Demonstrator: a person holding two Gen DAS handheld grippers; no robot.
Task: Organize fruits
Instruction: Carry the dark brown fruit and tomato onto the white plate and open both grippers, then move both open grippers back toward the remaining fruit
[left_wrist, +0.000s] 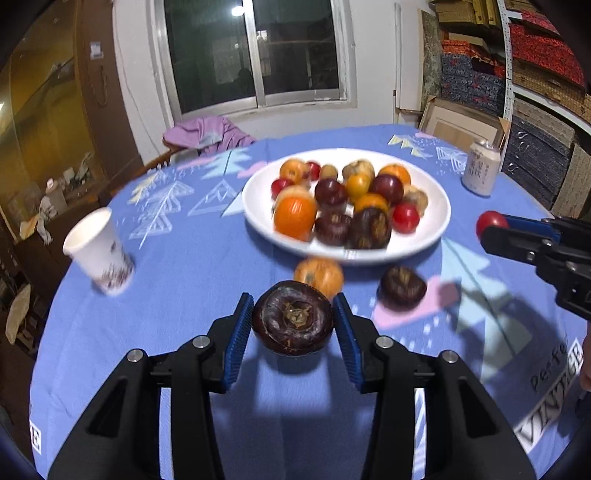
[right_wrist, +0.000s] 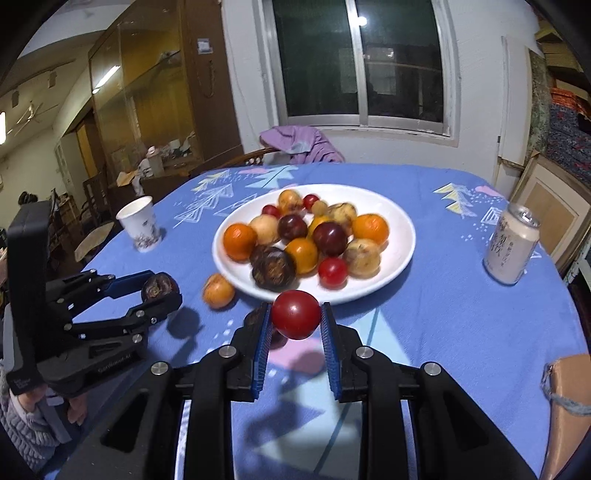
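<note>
My left gripper (left_wrist: 293, 319) is shut on a dark purple mangosteen (left_wrist: 293, 317), held above the blue tablecloth; it shows at the left of the right wrist view as the left gripper (right_wrist: 162, 291) with the mangosteen (right_wrist: 159, 287). My right gripper (right_wrist: 294, 319) is shut on a red tomato (right_wrist: 295, 319), also seen at the right edge of the left wrist view as the tomato (left_wrist: 491, 223). A white plate (left_wrist: 436, 221) (right_wrist: 400, 236) holds several orange, purple, red and tan fruits. An orange fruit (left_wrist: 319, 276) (right_wrist: 218, 290) and a second mangosteen (left_wrist: 402, 288) lie on the cloth before the plate.
A paper cup (left_wrist: 99, 254) (right_wrist: 142, 229) stands left of the plate. A drink can (left_wrist: 480, 168) (right_wrist: 511, 245) stands to the right. A brown bag (right_wrist: 569, 413) sits at the near right table edge. A chair with a purple garment (right_wrist: 299, 144) is behind the table.
</note>
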